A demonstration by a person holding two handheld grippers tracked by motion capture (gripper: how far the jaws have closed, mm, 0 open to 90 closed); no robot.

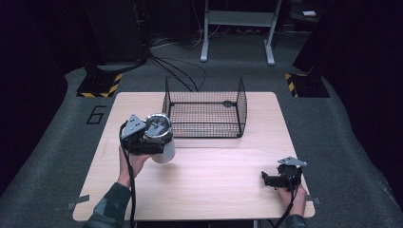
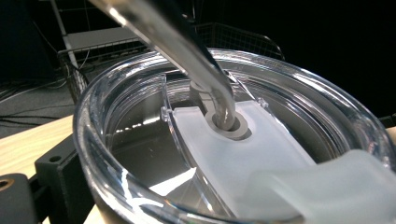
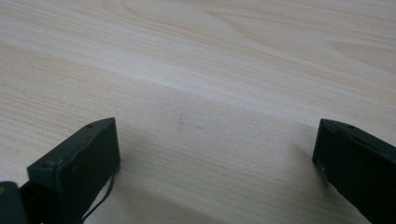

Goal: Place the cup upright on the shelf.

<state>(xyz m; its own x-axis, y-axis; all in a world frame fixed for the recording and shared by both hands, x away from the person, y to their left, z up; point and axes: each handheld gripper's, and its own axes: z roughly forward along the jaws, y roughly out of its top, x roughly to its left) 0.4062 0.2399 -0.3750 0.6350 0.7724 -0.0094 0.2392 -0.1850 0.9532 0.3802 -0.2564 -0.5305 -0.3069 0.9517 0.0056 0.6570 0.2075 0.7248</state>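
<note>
Slippage looked the main risk: the left gripper [image 1: 151, 137] clamped the tumbler [image 1: 164, 147] by its smooth clear lid [image 2: 224, 154], so a tilt might drop it on the worktop [image 1: 214, 185]. Right gripper [image 1: 275, 179] rested open, empty. Beyond the tumbler stood the wire basket [image 1: 205, 108].

Numeral "6" — on grey floor [image 1: 96, 114], left of table [image 1: 199, 190].

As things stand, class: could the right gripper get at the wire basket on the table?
Probably yes. The right gripper rests open near the table's front right corner, and bare wood lies between it and the wire basket; the tumbler sits off to the left.
</note>
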